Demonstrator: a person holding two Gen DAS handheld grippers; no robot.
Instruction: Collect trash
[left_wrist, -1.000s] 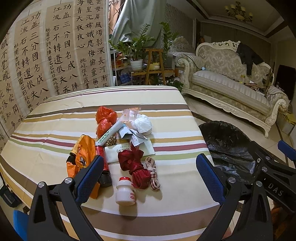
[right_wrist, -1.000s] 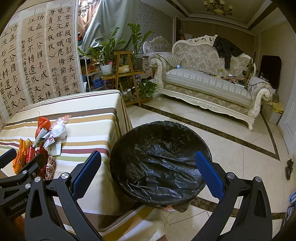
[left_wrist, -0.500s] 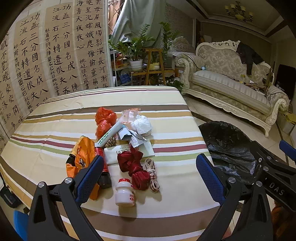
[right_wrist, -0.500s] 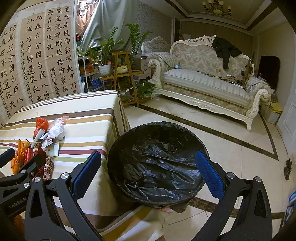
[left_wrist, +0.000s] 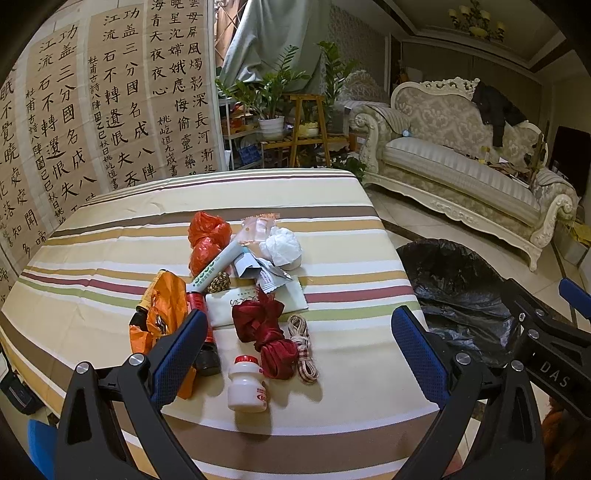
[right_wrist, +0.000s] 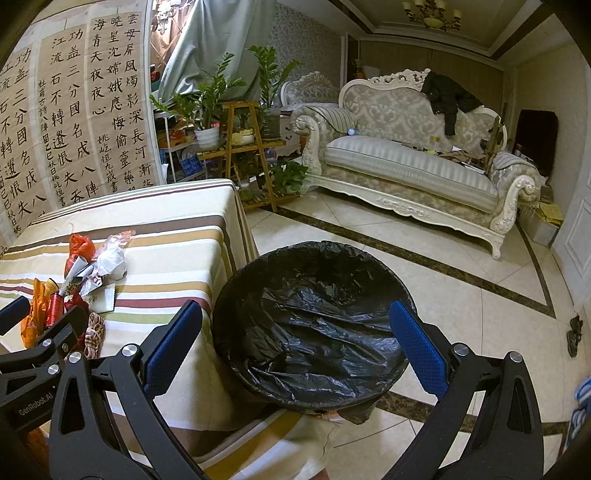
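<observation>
Ahead of the left gripper (left_wrist: 299, 347), whose jaws are standing wide apart, a small white bottle (left_wrist: 246, 384) is sitting nearest, with bare striped tablecloth (left_wrist: 362, 354) lying open to its right as far as the table edge. Beyond the bottle, a red ribbon bundle (left_wrist: 266, 332), a coiled cord (left_wrist: 303, 347) and an orange wrapper (left_wrist: 162, 314) are crowding the centre and left. Under the right gripper (right_wrist: 295, 343), also spread wide, the black-lined trash bin (right_wrist: 314, 325) is gaping open with nothing covering its mouth, while the table corner is pressing against its left rim
</observation>
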